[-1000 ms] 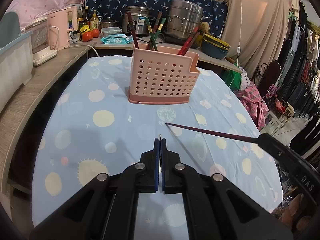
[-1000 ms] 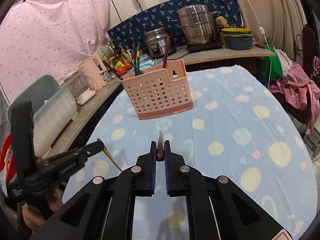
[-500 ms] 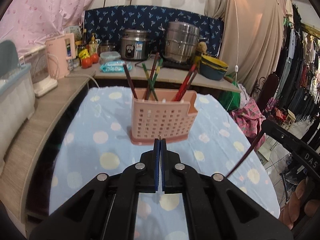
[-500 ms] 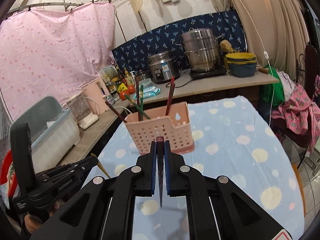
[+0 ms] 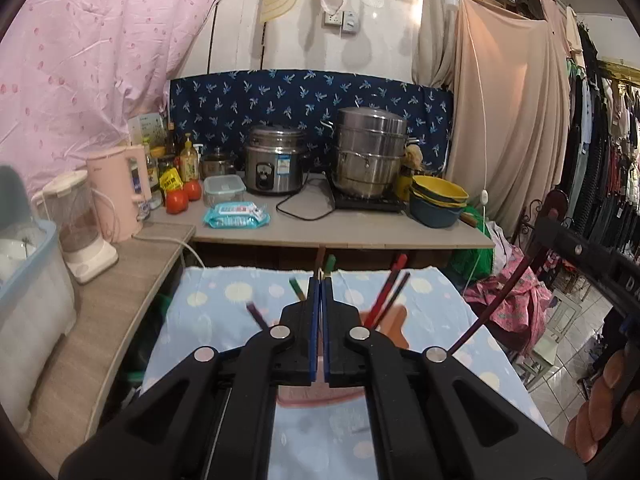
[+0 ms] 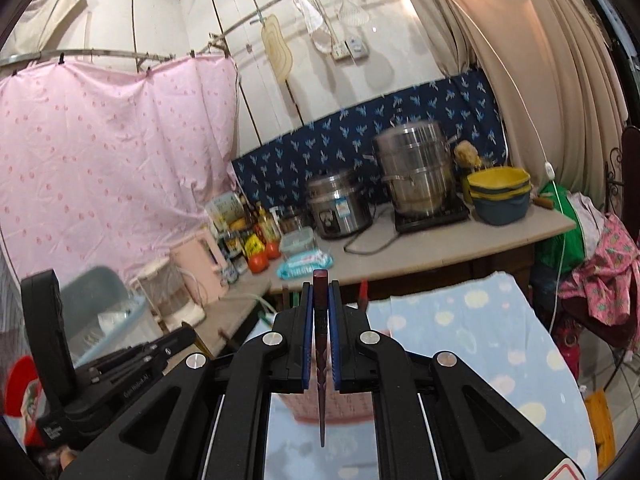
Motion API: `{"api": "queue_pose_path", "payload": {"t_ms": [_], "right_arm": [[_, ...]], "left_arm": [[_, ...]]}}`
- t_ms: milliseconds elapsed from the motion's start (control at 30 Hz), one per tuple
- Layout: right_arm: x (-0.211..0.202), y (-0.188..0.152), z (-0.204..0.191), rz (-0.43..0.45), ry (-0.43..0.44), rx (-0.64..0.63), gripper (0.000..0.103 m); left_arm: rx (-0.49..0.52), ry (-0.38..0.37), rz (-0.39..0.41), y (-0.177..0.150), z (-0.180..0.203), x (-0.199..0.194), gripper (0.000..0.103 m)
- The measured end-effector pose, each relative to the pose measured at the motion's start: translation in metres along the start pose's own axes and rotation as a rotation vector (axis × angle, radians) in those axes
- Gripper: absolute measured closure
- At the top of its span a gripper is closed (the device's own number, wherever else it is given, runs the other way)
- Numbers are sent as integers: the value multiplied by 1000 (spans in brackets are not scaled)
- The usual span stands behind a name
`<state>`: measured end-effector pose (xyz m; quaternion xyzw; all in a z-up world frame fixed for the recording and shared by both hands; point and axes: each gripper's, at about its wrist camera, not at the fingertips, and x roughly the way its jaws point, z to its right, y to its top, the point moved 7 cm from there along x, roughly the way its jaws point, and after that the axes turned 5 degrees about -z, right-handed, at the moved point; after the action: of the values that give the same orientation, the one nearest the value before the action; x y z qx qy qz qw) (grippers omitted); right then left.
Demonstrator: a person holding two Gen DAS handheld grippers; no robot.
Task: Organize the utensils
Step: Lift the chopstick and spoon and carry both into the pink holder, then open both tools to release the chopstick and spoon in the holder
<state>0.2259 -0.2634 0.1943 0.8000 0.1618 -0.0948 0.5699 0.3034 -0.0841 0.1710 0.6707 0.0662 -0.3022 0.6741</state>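
A pink perforated utensil basket [image 5: 394, 330] stands on the blue spotted tablecloth, mostly hidden behind both grippers; it also shows in the right wrist view [image 6: 344, 404]. Several red, green and dark chopsticks [image 5: 386, 296] stick up out of it. My right gripper [image 6: 321, 292] is shut on a dark red chopstick [image 6: 321, 360] that points down, above the near side of the basket. That chopstick [image 5: 496, 304] slants in from the right in the left wrist view. My left gripper [image 5: 320, 286] is shut, with only a thin sliver showing at its tips; I cannot tell what it is.
Beyond the table a counter [image 5: 340, 228] carries a rice cooker [image 5: 274, 164], steamer pot [image 5: 370, 152], stacked bowls [image 5: 438, 200], tomatoes and a wipes pack. A side shelf at the left holds a pink kettle [image 5: 120, 192], blender and plastic bin [image 5: 28, 300]. Clothes hang at the right.
Both grippers have risen and tilted up, so the basket has dropped low behind the fingers. The right gripper's chopstick has swung from lying flat to pointing down over the basket.
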Motion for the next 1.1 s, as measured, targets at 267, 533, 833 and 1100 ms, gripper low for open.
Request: {"api": "queue_pose_path", "payload": {"t_ms": [267,533,833,1100], "right_arm": [[39,54,4,76,-18,37,96],[95,36,17,-9,-41,55,96],[126,-9,19,-112,-51,31,96],[132,-22,22,-134,-82,10,84]], "left_arm": [[-11,30,-22,18,-12,41,102],[-16,30,-98,-8,-16,78,102],[-32,31,-144,-26,-17,99,102],[-60,45,-135,-27,-24,98,93]]}}
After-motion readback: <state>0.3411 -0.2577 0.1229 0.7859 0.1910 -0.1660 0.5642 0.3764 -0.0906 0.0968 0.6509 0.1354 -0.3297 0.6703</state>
